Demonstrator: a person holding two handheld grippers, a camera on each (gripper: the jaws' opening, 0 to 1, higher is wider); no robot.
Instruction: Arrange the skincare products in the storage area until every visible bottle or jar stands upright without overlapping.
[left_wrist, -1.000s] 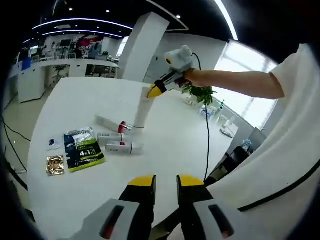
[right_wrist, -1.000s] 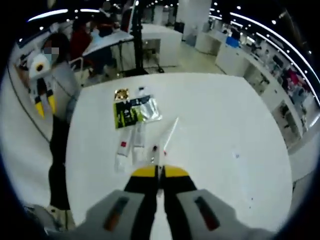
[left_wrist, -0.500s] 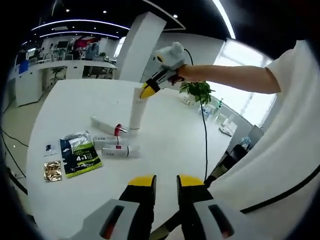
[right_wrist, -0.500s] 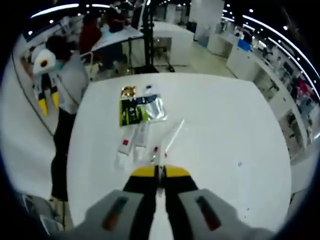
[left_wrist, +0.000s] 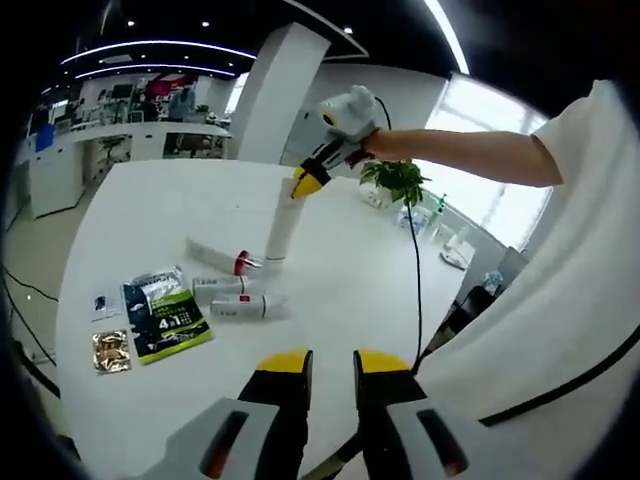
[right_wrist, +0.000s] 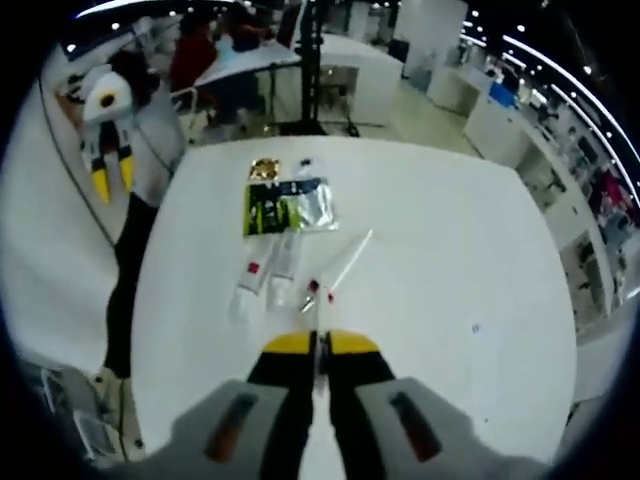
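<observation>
A tall white tube (left_wrist: 282, 225) stands nearly upright on the white table (left_wrist: 330, 290), its base down. My right gripper (left_wrist: 309, 181) is shut on the tube's flat top end. In the right gripper view that thin end sits pinched in my right gripper (right_wrist: 318, 345). A long white tube with a red cap (left_wrist: 215, 248) (right_wrist: 350, 260) lies beside the base. Two short white tubes (left_wrist: 232, 296) (right_wrist: 266, 275) lie side by side. My left gripper (left_wrist: 333, 362) hovers near the table's edge, open with nothing in it. It also shows as my left gripper (right_wrist: 107, 181) at the far left.
A green-and-black sachet (left_wrist: 167, 320) (right_wrist: 268, 211), a silver sachet (left_wrist: 156, 280), a gold packet (left_wrist: 110, 351) (right_wrist: 264, 168) and a small clear packet (left_wrist: 103, 298) lie flat left of the tubes. A potted plant (left_wrist: 398, 184) stands at the table's far side. A person's arm (left_wrist: 470, 160) reaches across.
Both views have shifted a little with the hands. The right gripper stays shut on the upright tube. The lying tubes and sachets have not moved on the table.
</observation>
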